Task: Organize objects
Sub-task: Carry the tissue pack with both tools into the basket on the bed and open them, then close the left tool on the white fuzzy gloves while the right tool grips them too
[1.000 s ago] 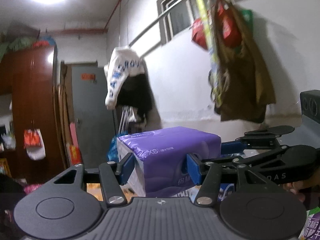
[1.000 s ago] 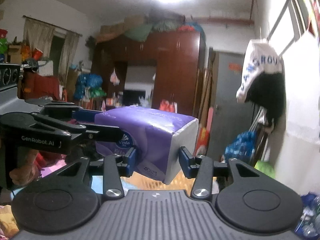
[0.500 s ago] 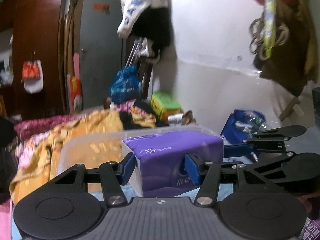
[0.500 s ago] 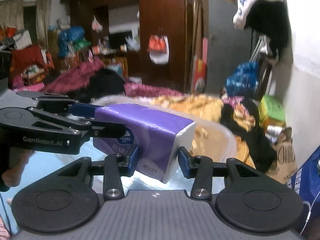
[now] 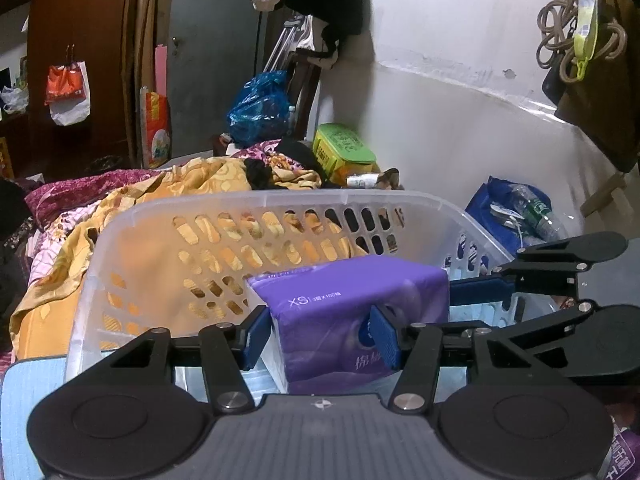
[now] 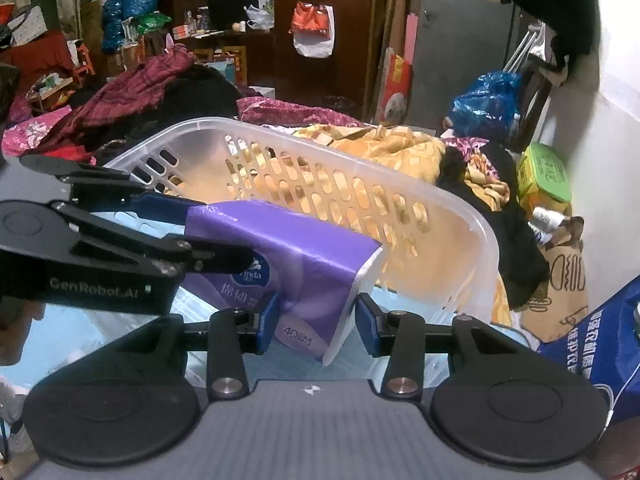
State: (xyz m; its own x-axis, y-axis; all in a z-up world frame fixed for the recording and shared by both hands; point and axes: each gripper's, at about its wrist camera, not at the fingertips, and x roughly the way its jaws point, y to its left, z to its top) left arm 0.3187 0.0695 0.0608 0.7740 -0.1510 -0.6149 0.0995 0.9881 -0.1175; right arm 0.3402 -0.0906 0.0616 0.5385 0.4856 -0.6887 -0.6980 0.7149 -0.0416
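A purple tissue pack (image 5: 352, 312) is held from two sides, low inside a translucent white slotted basket (image 5: 260, 200). My left gripper (image 5: 320, 336) is shut on the pack's near end, its blue pads pressing both faces. In the left wrist view my right gripper (image 5: 560, 276) reaches in from the right onto the pack's far end. In the right wrist view the tissue pack (image 6: 288, 264) sits between the fingers of my right gripper (image 6: 316, 320), which is shut on its white end. My left gripper (image 6: 224, 256) clamps it from the left, over the basket (image 6: 360, 172).
The basket stands on a pale blue mat (image 6: 92, 332). A yellow blanket (image 5: 192, 184) and dark clothes lie behind it. A green box (image 5: 344, 148), a blue bag (image 5: 508, 208) and a brown paper bag (image 6: 560, 280) crowd the white wall on the right.
Both grippers have come down with the pack, from in front of the wall and ceiling into the basket. The grip on the pack looks the same.
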